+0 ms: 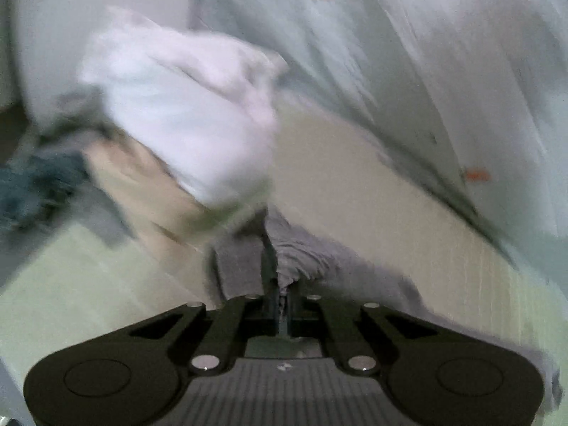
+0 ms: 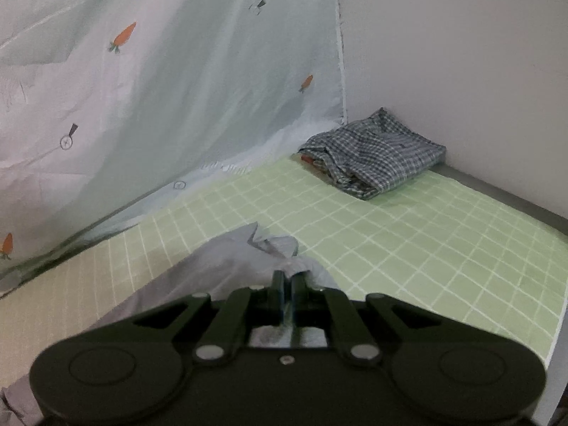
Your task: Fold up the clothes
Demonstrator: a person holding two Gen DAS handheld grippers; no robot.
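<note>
My left gripper (image 1: 283, 284) is shut on an edge of a grey garment (image 1: 319, 259) that trails off to the right over the bed; this view is motion-blurred. My right gripper (image 2: 288, 278) is shut on another edge of the same grey garment (image 2: 220, 262), which lies bunched below and left of the jaws on the green checked sheet (image 2: 408, 241). A folded blue plaid shirt (image 2: 376, 156) lies in the far corner of the bed.
A blurred pile of white cloth (image 1: 184, 113), beige cloth (image 1: 142, 188) and dark teal cloth (image 1: 32, 188) sits ahead left of the left gripper. A pale curtain with carrot prints (image 2: 142, 106) hangs along the bed's far side. A white wall (image 2: 461, 53) stands on the right.
</note>
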